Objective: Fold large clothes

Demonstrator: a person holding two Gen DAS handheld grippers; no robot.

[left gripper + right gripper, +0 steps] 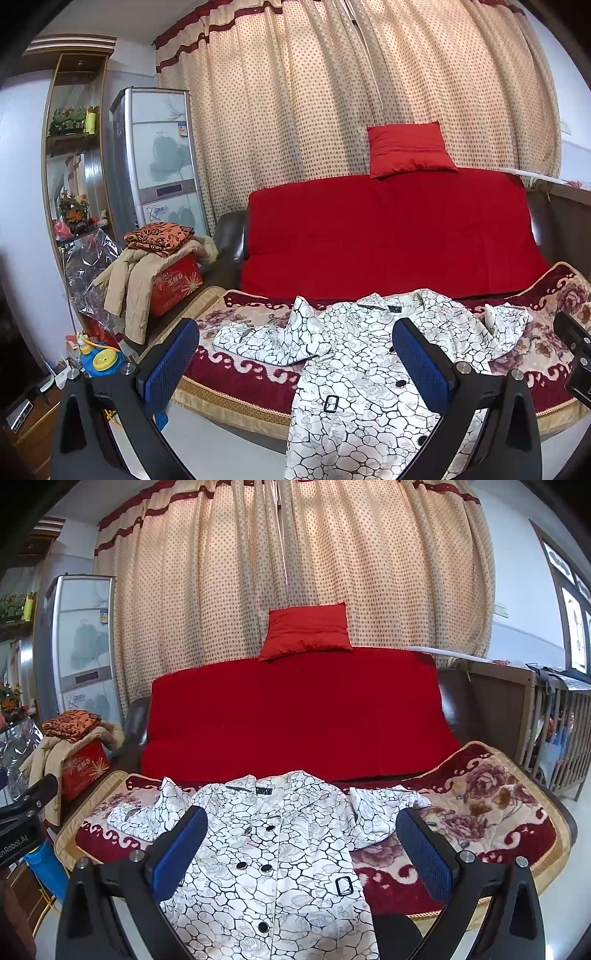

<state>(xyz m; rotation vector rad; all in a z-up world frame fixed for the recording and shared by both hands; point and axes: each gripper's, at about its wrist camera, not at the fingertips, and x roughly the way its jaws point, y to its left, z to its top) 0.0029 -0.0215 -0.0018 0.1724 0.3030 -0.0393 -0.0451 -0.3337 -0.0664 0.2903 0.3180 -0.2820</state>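
Both my left gripper (295, 363) and right gripper (303, 849) hover spread wide, empty. White crackle-print coat (280, 853) lies front-up on the floral blanket (491, 812), hem overhanging. Probably soft, bulky; I'd pinch sleeve cuffs.

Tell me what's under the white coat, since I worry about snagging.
The white coat lies on a floral blanket; the blanket beneath it is hidden. Its hem hangs past the front edge.

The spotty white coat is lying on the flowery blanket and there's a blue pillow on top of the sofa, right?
Almost. The pillow is red, not blue, as the right wrist view shows. The rest holds: it sits on top of the sofa, and the white patterned coat lies on the flowery blanket.
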